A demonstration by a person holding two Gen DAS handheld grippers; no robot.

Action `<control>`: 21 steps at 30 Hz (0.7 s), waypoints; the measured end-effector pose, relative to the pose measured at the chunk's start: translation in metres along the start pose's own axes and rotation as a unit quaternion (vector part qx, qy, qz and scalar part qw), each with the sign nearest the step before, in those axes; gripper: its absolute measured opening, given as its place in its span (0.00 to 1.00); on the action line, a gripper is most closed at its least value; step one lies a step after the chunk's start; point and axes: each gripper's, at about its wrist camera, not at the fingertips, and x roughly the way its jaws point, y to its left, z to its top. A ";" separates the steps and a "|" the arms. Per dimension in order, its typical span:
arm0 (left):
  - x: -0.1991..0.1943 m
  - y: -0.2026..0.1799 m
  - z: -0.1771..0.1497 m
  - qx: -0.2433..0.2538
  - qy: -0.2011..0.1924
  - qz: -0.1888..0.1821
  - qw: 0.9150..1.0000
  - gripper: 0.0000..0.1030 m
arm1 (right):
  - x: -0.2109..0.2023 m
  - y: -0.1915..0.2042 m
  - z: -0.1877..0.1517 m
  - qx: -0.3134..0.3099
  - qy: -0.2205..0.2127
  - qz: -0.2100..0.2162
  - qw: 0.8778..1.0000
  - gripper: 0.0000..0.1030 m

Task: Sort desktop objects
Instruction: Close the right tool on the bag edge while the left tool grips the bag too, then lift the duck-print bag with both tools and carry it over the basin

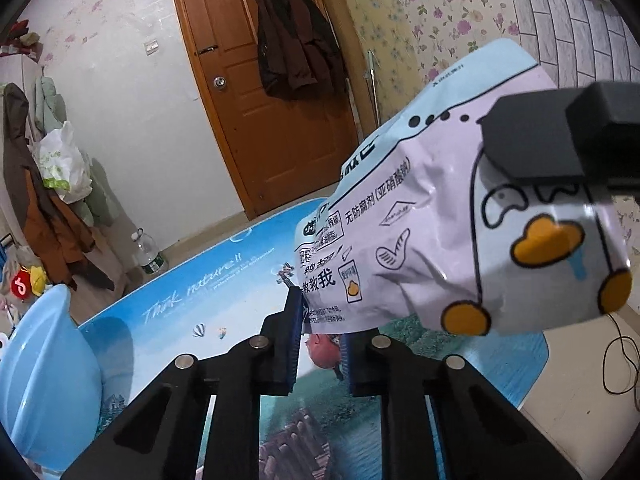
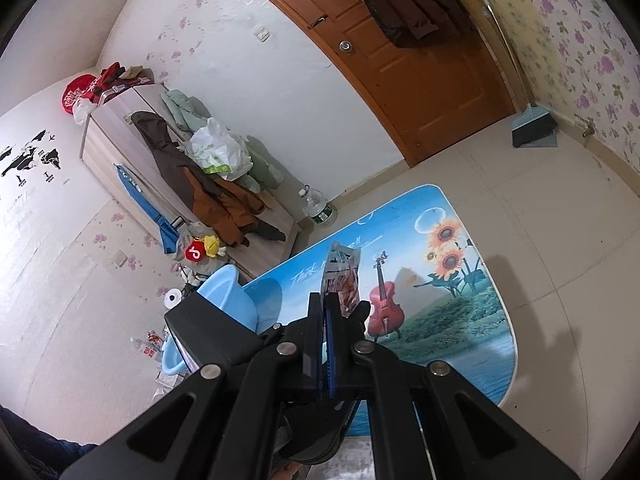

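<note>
Left wrist view: the left tool [image 1: 320, 324] has its fingers apart, the lower edge of a pale snack packet [image 1: 460, 220] dipping between them – whether a pad touches it is hard to tell. The right tool's black body covers the packet's upper right. A blue basin [image 1: 44, 364] is cut off at the left edge.

Right wrist view: the right tool [image 2: 326, 316] is clamped on the packet [image 2: 342, 276], seen edge-on above the bench [image 2: 460, 320] – its print unreadable.

Left wrist view low over table [image 1: 224, 280], right wrist view higher, both facing door [image 2: 420, 80]
</note>
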 end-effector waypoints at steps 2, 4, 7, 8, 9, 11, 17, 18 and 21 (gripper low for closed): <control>-0.006 0.003 0.000 -0.004 -0.006 0.002 1.000 0.14 | -0.001 0.005 0.000 -0.004 -0.002 0.002 1.000 0.02; -0.011 0.006 0.000 -0.008 -0.014 0.005 1.000 0.14 | -0.003 0.010 0.001 -0.007 -0.004 0.006 1.000 0.02; -0.019 0.009 0.002 -0.008 -0.026 0.011 1.000 0.14 | -0.007 0.018 0.002 -0.014 -0.007 0.009 1.000 0.02; -0.021 0.010 0.003 -0.009 -0.029 0.012 0.999 0.14 | -0.009 0.021 0.003 -0.016 -0.008 0.010 1.000 0.02; -0.024 0.011 0.003 -0.010 -0.033 0.012 0.999 0.14 | -0.010 0.023 0.003 -0.018 -0.009 0.011 1.000 0.02; -0.029 0.013 0.004 -0.011 -0.039 0.016 0.999 0.14 | -0.013 0.028 0.003 -0.021 -0.011 0.013 1.000 0.02; -0.046 0.013 0.002 -0.012 -0.055 0.026 0.998 0.13 | -0.020 0.044 0.002 -0.033 -0.012 0.016 0.999 0.02; -0.047 0.015 0.003 -0.013 -0.056 0.027 0.998 0.13 | -0.020 0.046 0.002 -0.034 -0.012 0.016 0.999 0.02; -0.052 0.022 0.003 -0.017 -0.059 0.030 0.998 0.13 | -0.022 0.053 0.002 -0.038 -0.012 0.017 0.999 0.02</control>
